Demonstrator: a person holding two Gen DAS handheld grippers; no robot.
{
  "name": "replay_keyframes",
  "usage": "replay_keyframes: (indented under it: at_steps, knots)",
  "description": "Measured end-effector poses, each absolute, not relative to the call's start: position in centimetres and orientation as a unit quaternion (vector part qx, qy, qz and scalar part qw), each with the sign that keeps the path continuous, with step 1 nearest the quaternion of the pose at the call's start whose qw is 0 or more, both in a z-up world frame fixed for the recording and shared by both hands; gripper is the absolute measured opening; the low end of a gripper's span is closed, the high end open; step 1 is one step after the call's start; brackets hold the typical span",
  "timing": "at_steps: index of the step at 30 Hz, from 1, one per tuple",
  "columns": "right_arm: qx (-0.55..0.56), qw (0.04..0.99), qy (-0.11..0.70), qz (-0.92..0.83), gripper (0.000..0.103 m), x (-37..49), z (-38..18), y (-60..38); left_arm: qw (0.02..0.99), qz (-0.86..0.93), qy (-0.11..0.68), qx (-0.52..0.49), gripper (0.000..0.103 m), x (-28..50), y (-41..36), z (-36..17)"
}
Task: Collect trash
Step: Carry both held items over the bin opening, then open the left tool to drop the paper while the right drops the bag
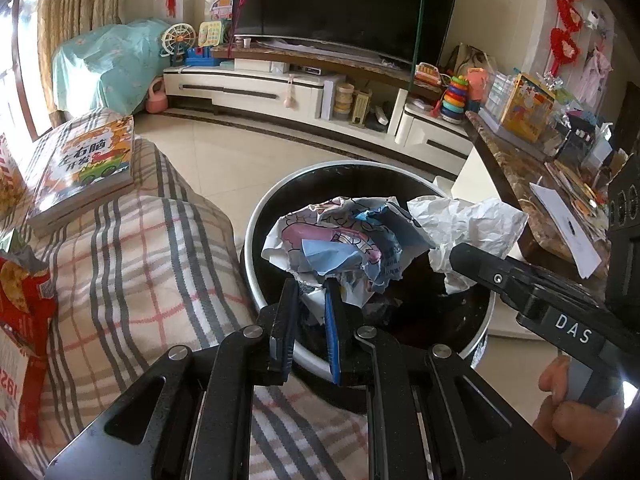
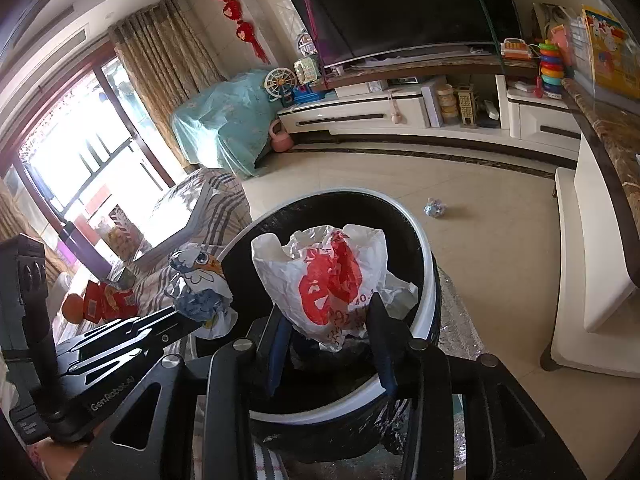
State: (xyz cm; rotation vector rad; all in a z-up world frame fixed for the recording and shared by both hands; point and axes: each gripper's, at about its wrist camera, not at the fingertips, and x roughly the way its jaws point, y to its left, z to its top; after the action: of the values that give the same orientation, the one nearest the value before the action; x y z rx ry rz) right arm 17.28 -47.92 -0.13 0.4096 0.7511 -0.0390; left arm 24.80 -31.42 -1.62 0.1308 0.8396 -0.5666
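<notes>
A round black trash bin with a white rim (image 1: 256, 292) (image 2: 428, 276) stands on the floor beside the sofa. My left gripper (image 1: 314, 286) is shut on a crumpled coloured paper (image 1: 340, 236) and holds it over the bin mouth. My right gripper (image 2: 328, 312) is shut on a crumpled white bag with red print (image 2: 328, 280), also above the bin. The right gripper also shows in the left wrist view (image 1: 460, 256), with the white bag (image 1: 468, 224). The left gripper and its paper (image 2: 202, 284) show at left in the right wrist view.
A small crumpled paper ball (image 2: 435, 207) lies on the tiled floor beyond the bin. A plaid-covered sofa (image 1: 140, 248) holds a children's book (image 1: 92, 164) and a red snack packet (image 1: 24, 300). A marble-topped table (image 1: 532, 196) stands right; the TV cabinet (image 1: 280, 88) is behind.
</notes>
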Motion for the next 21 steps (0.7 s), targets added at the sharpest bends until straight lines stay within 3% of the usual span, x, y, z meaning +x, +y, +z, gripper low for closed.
replay_keyframes:
  at_steps: [3, 5, 7, 10, 12, 21]
  knots:
    - [0.201, 0.908, 0.366, -0.020, 0.042, 17.4, -0.1, -48.1, 0.872, -0.270, 0.403, 0.067, 0.016, 25.0, -31.8, -1.6]
    - [0.205, 0.908, 0.366, -0.022, 0.044, 17.6, 0.0, -48.4, 0.871, -0.271, 0.404, 0.066, 0.026, 25.1, -31.8, -1.5]
    - [0.206, 0.908, 0.364, -0.025, 0.047, 17.6, 0.1, -48.7, 0.876, -0.263, 0.400, 0.066, 0.045, 24.9, -31.5, -1.3]
    - [0.204, 0.911, 0.357, -0.031, 0.055, 17.3, 0.4, -48.7, 0.878, -0.257, 0.399, 0.062, 0.045, 24.7, -30.8, -1.4]
    - [0.208, 0.912, 0.352, -0.029, 0.070, 17.0, 0.6, -48.6, 0.877, -0.254, 0.404, 0.053, 0.047, 24.6, -29.9, -1.6]
    - [0.212, 0.918, 0.336, -0.025, 0.083, 16.3, 1.3, -47.3, 0.883, -0.227, 0.410, 0.026, 0.057, 22.2, -24.8, -2.5]
